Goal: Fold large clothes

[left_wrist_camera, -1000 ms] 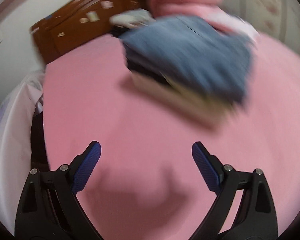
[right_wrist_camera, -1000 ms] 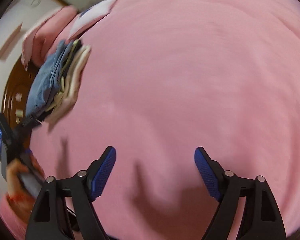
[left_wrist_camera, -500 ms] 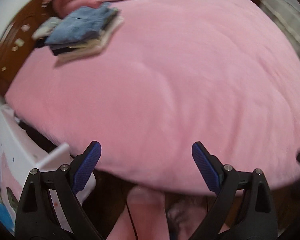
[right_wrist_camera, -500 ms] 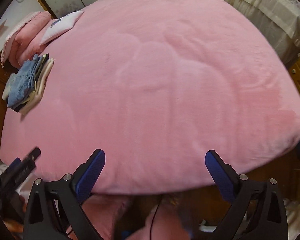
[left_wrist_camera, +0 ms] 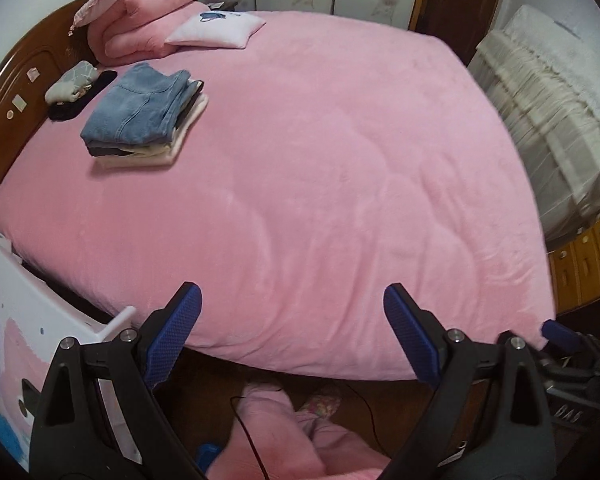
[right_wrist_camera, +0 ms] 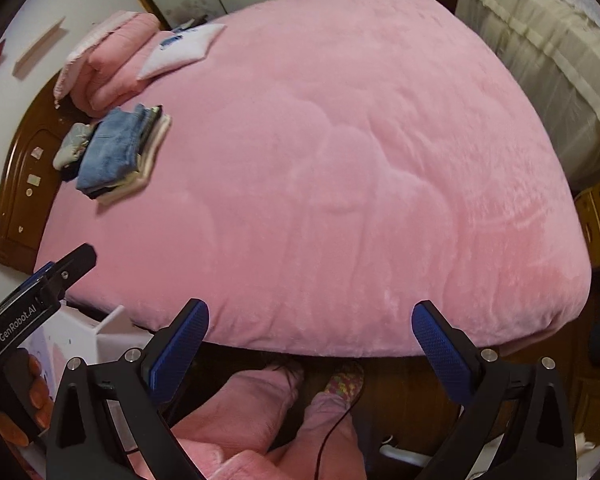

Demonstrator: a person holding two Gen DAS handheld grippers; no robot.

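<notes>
1. Both tongs, left [left_wrist_camera: 292, 330] and right [right_wrist_camera: 310, 342], hang released and empty over the bed's near edge.
2. Wide pink plush bedspread [left_wrist_camera: 320, 152] covers the bed.
3. Stack of folded clothes topped by blue denim jeans [left_wrist_camera: 138, 110] lies near the dark wooden headboard [left_wrist_camera: 8, 108].

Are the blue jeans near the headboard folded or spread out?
Folded: the jeans lie as a compact rectangle on top of a stack of clothes.

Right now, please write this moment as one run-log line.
left tongs: open, empty | right tongs: open, empty | folded blue denim jeans: atop clothes stack on pink plush bed cover
</notes>
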